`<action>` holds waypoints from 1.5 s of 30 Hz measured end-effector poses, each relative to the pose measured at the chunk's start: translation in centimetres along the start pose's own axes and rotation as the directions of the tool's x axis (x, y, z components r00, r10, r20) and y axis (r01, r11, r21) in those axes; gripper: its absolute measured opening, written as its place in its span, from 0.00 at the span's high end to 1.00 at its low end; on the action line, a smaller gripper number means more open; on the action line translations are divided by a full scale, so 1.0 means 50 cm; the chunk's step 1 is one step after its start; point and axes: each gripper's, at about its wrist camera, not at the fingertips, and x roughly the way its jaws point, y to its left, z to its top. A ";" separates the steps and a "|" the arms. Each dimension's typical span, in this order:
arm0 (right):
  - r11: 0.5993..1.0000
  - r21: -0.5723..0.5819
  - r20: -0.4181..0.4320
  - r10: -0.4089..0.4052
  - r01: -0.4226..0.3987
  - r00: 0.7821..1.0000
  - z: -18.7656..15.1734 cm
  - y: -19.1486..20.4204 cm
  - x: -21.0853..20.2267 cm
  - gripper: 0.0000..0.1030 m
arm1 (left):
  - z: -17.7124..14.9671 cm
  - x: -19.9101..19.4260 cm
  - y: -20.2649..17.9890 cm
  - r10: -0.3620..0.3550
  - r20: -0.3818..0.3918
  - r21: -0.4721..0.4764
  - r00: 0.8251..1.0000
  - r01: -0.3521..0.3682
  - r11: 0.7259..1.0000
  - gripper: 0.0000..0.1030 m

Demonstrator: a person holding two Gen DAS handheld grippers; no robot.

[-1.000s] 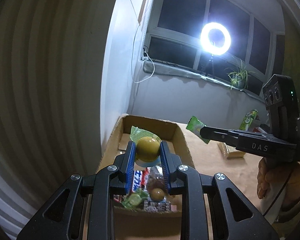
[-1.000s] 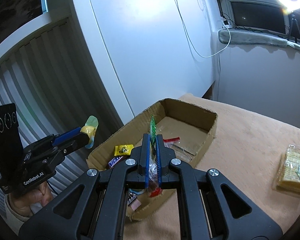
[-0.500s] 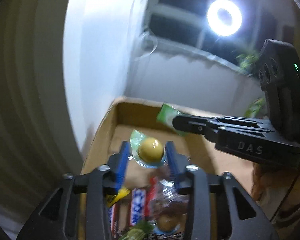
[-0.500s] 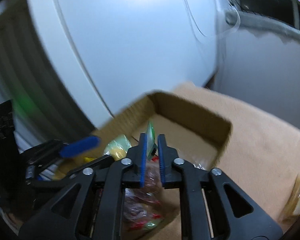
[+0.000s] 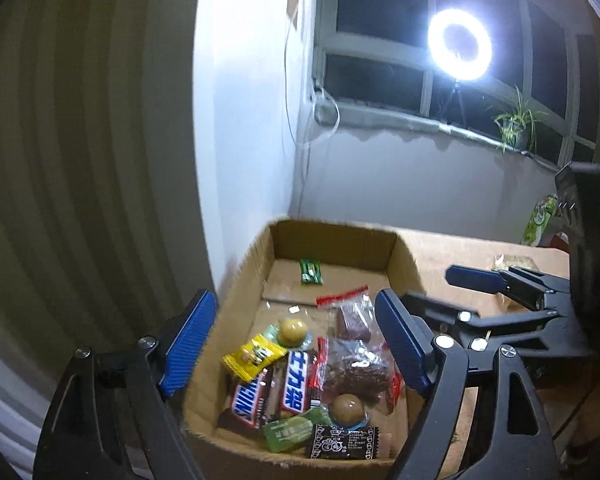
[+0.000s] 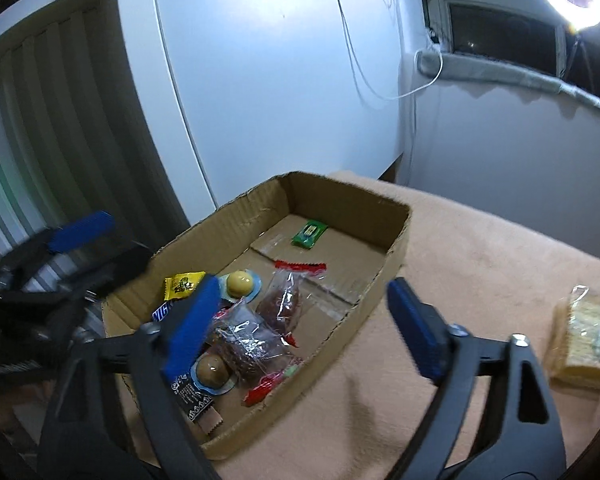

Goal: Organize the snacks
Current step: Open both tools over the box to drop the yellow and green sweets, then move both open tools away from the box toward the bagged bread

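A shallow cardboard box holds several snacks: chocolate bars, clear bags of brown sweets, a yellow packet. My left gripper hangs over its near end, jaws opening with nothing pressed between them. Below it a round yellow candy lies loose in the box. My right gripper hovers over the box's right side, jaws also opening and empty. A small green packet lies flat at the box's far end. One of the right gripper's blue fingers shows beside the box.
The box sits on a beige cloth against a white cabinet. A wrapped cracker packet lies on the cloth to the right. A green bag stands at the far right. A ring light glares by the window.
Both grippers have gone from shut to wide apart. The round candy left my left gripper and the green packet left my right gripper; both now lie in the box.
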 end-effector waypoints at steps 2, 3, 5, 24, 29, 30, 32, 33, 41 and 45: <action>1.000 0.017 0.016 -0.019 0.019 1.000 0.005 -0.002 -0.010 0.04 | 0.008 -0.025 0.002 0.018 0.032 0.013 0.999 -0.019 1.000 0.19; 0.999 0.025 0.025 -0.031 0.030 0.999 0.007 -0.003 -0.015 0.02 | 0.008 -0.033 0.004 0.026 0.042 0.016 0.999 -0.026 1.000 0.18; 0.998 0.038 0.042 -0.056 0.055 0.998 0.010 -0.005 -0.025 0.00 | 0.013 -0.037 0.008 0.039 0.050 0.018 0.998 -0.040 0.999 0.17; 0.992 0.089 0.016 -0.097 0.095 0.995 -0.061 -0.041 -0.089 0.00 | 0.007 -0.056 0.000 0.014 0.040 -0.027 0.999 -0.013 1.000 0.00; 0.989 0.099 0.003 -0.108 0.107 0.994 -0.100 -0.072 -0.115 0.00 | -0.008 -0.042 -0.023 -0.027 -0.008 -0.047 1.000 0.026 0.999 0.00; 0.988 0.105 0.001 -0.111 0.110 0.994 -0.105 -0.079 -0.118 0.00 | -0.010 -0.040 -0.027 -0.034 -0.014 -0.054 0.999 0.033 0.998 0.00; 0.985 0.126 -0.001 -0.118 0.117 0.993 -0.118 -0.103 -0.130 0.00 | -0.014 -0.038 -0.040 -0.047 -0.016 -0.077 0.999 0.046 0.996 0.00; 0.984 0.135 -0.002 -0.121 0.120 0.993 -0.122 -0.115 -0.136 0.00 | -0.016 -0.036 -0.050 -0.064 -0.015 -0.089 0.998 0.062 0.994 0.00; 0.965 0.211 0.013 -0.160 0.154 0.987 -0.153 -0.231 -0.203 0.00 | -0.010 -0.010 -0.158 -0.054 -0.058 -0.073 0.997 0.049 0.996 0.00; 0.951 0.248 0.028 -0.196 0.183 0.980 -0.168 -0.296 -0.241 0.00 | -0.004 0.019 -0.212 -0.121 -0.084 -0.110 0.989 0.112 0.988 0.00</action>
